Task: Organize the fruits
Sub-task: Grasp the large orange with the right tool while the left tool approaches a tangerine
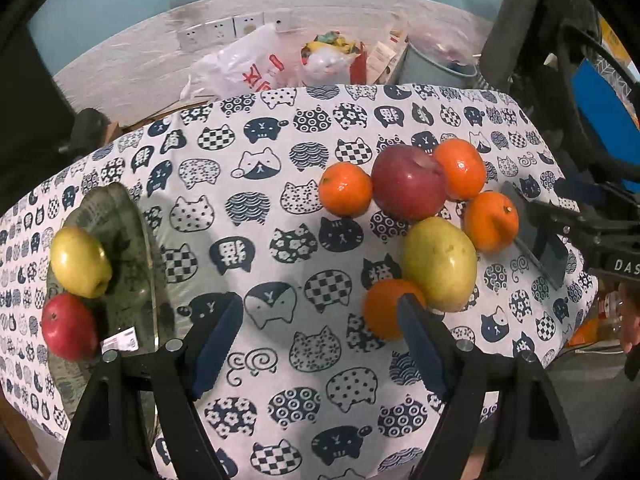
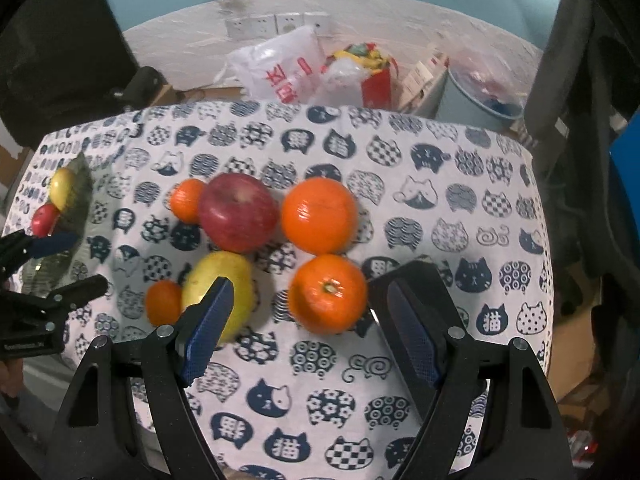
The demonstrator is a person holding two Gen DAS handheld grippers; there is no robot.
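Cat-print tablecloth (image 1: 280,168), orange tangerines (image 2: 327,294), red apple (image 2: 238,212).

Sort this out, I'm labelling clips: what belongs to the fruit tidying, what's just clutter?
Job: glass plate with yellow apple and small red apple; loose big red apple, pear, four oranges.
Clutter: plastic bag, bin, wall sockets.

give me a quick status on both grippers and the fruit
Left gripper open, empty. Right gripper open, empty, above the orange. Two apples on glass plate. Nothing in the way.
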